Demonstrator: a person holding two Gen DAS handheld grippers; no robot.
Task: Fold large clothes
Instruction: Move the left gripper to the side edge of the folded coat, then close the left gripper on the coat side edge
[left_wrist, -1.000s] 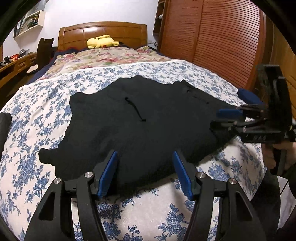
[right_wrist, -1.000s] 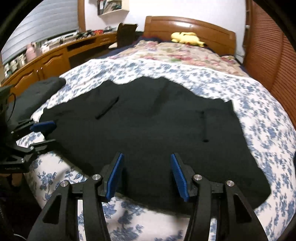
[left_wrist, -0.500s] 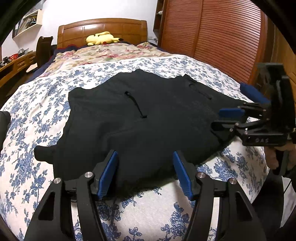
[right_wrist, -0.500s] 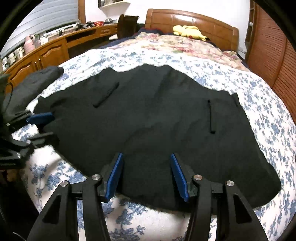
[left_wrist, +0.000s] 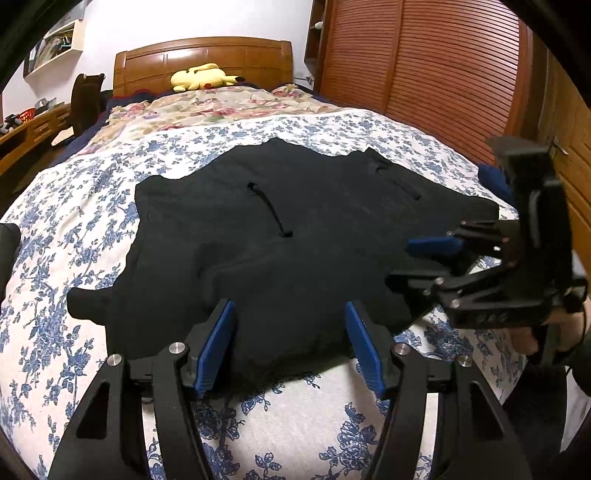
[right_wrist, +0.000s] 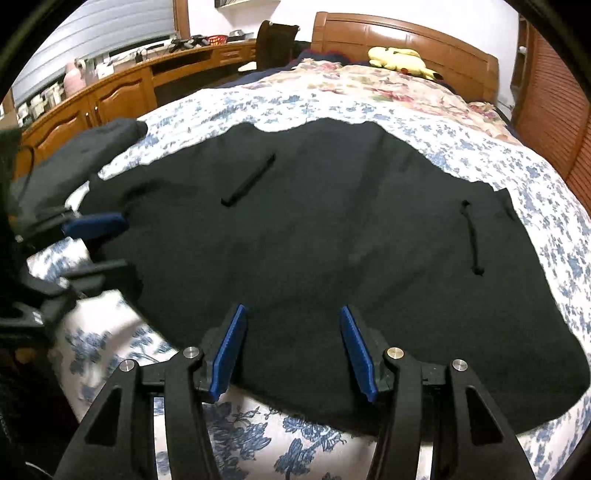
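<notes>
I hover both half-open, empty grippers, left gripper (left_wrist: 290, 345) and right gripper (right_wrist: 290, 349), over the black garment's (right_wrist: 332, 240) near hem, aiming to pinch both corners evenly.

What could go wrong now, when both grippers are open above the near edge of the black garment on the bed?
1. The left gripper and right gripper stand close together, so each may pinch mid-hem of the black garment, not a corner, and the fold would sag.
2. The soft floral bedspread may be caught together with the hem.
3. The drawstring lies loose and might bunch inside the fold.
</notes>
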